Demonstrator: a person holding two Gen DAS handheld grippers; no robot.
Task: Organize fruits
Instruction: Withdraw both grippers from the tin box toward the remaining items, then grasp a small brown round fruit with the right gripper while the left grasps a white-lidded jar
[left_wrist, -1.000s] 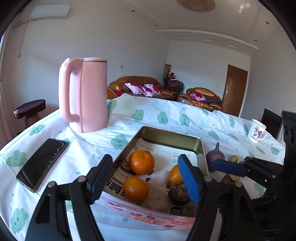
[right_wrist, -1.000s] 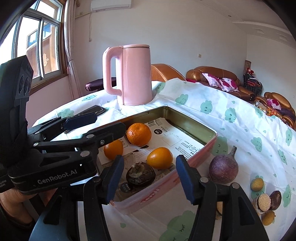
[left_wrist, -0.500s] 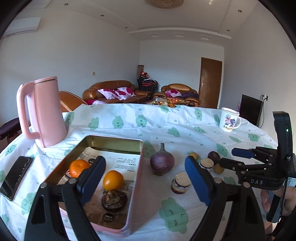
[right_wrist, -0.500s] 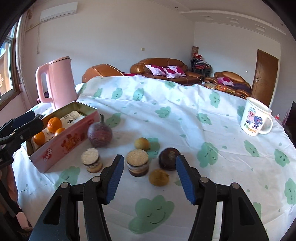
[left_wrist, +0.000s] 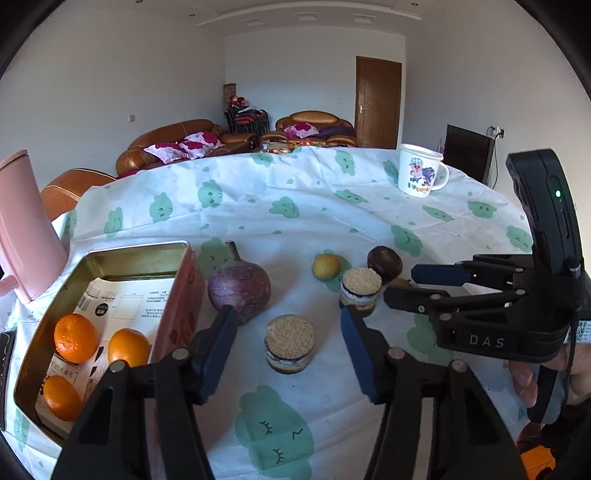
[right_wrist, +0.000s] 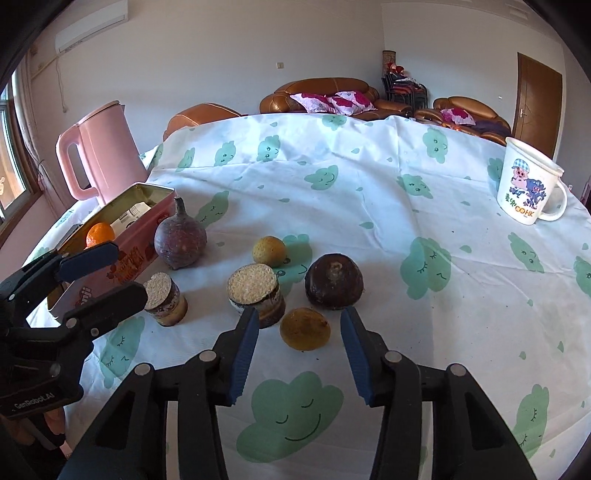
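Observation:
A pink tin tray (left_wrist: 177, 291) (right_wrist: 122, 258) holds three oranges (left_wrist: 75, 342) on printed paper. On the cloth to its right lie a purple round fruit (left_wrist: 239, 287) (right_wrist: 180, 240), two cut cylinder pieces (left_wrist: 290, 343) (right_wrist: 255, 291), a dark brown fruit (right_wrist: 334, 281) and two small yellow fruits (right_wrist: 304, 328). My left gripper (left_wrist: 288, 354) is open, its jaws either side of the near cut piece. My right gripper (right_wrist: 299, 354) is open, its jaws either side of the near yellow fruit; it also shows in the left wrist view (left_wrist: 417, 284).
A pink kettle (right_wrist: 99, 162) stands behind the tray. A white cartoon mug (right_wrist: 528, 184) stands far right. The round table wears a white cloth with green clouds (right_wrist: 295, 410). A black phone edge (left_wrist: 5, 354) lies left of the tray. Sofas stand beyond.
Both grippers have swung right, away from the tray, and closed in low over the loose fruits on the cloth. Both stay open and empty.

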